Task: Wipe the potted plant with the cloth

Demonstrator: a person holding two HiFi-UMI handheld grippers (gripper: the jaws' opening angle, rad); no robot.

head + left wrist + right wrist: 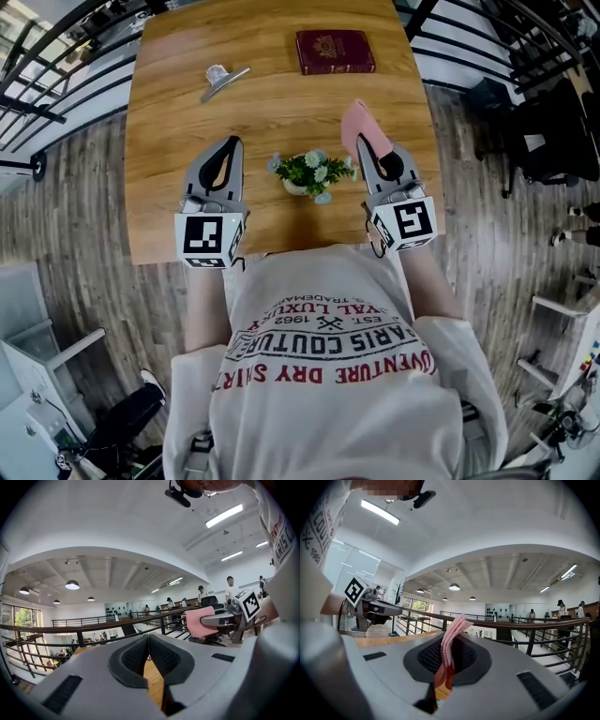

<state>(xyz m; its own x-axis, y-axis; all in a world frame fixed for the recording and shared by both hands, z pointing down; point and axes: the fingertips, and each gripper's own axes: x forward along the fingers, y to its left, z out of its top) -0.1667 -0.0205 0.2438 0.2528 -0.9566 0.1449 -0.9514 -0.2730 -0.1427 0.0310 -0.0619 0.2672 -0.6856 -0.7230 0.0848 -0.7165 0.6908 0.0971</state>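
Position: the person stands at the near edge of a light brown wooden table (187, 112), a gripper in each hand, both held about level.

Task item: a small potted plant with green leaves and pale flowers in a white pot (309, 174) sits on the table between the two grippers, touched by neither.

Left gripper (232, 142): jaws closed together, nothing between them, just left of the plant.

Right gripper (364, 150): jaws clamped on a folded pink cloth (359, 125), which stands up and forward out of the jaw tips, just right of the plant.

Other items: a maroon hardcover book (335, 51) and a metal clip (221, 79) lie well apart at the far side.

Risks, as judged:
- The pot looks light and unsupported. A sideways wipe could push it along or tip it, since nothing steadies it.
- The cloth is gripped near one edge. Dragging it through the leaves could pull it free.
- The thin stems and flowers could bend or snap under firm pressure from the hard jaw tips behind the cloth.
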